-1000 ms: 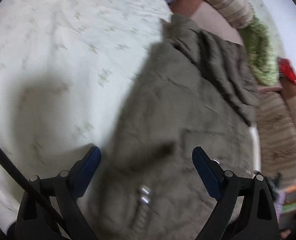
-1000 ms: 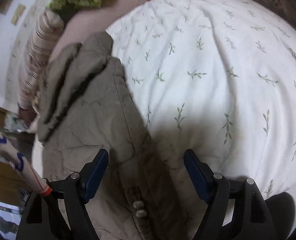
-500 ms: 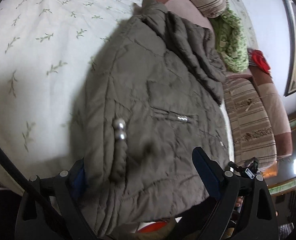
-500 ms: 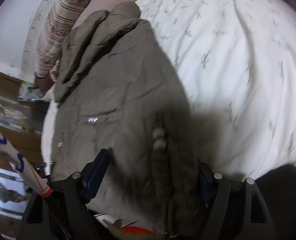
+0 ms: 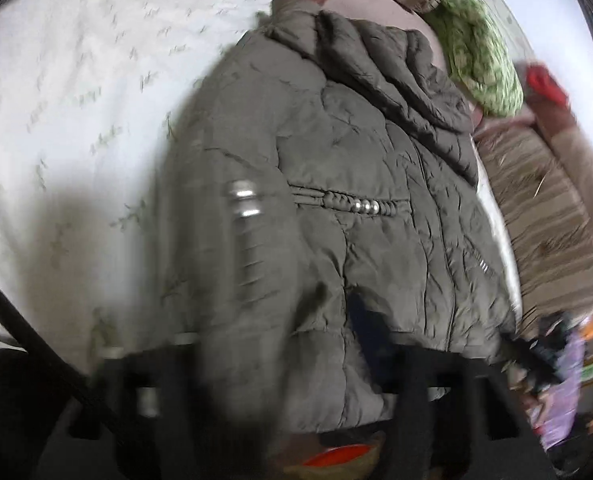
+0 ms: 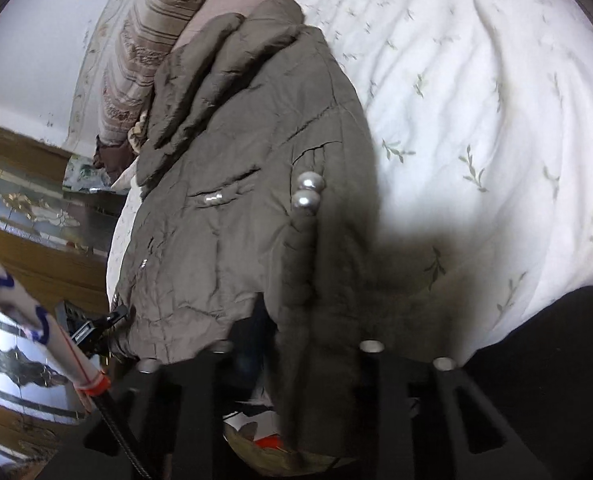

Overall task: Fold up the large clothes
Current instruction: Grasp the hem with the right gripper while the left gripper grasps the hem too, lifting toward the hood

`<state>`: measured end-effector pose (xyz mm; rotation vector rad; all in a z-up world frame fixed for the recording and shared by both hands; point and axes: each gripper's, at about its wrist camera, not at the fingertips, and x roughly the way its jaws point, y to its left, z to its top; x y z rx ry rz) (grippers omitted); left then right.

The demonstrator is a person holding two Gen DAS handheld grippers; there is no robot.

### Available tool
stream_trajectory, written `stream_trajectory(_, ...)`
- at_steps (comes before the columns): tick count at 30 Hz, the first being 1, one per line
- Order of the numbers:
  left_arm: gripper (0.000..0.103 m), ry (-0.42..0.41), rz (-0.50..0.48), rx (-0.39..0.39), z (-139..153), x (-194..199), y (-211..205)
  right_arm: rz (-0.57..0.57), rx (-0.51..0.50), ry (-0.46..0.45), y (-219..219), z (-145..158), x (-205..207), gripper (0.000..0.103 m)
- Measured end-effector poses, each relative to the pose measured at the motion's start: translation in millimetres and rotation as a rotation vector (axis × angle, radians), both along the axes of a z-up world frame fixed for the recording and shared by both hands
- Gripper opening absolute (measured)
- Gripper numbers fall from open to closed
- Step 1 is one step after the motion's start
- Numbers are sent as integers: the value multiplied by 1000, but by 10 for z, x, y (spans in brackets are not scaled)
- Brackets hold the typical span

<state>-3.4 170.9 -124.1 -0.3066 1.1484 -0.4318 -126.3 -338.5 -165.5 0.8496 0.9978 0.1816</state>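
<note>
closing on the near hem of the olive-grey quilted puffer jacket [image 5: 356, 184] lying on the white leaf-print bedspread [image 5: 76, 92], the left gripper [image 5: 316, 344] and right gripper [image 6: 292, 332] pinch fabric between their jaws, so the next move likely calls for lifting both corners evenly toward the hood.

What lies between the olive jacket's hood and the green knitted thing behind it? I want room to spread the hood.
In the left wrist view, only a strip of bare pinkish bedding separates the hood from the green knitted thing.
</note>
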Motion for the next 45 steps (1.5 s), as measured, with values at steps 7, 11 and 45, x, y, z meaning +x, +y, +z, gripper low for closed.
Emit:
stream_trajectory(7, 19, -72, -26, -78, 504, -266, 197, 38, 122, -138, -87, 541, -173, 17)
stream_trajectory(11, 19, -82, -6, -46, 597, -230, 146, 64, 93, -178, -55, 798, -152, 17)
stream_trajectory(45, 21, -148, 251, 86, 1227, 3901, -831, -187, -147, -179, -865, 1816, 3575, 21)
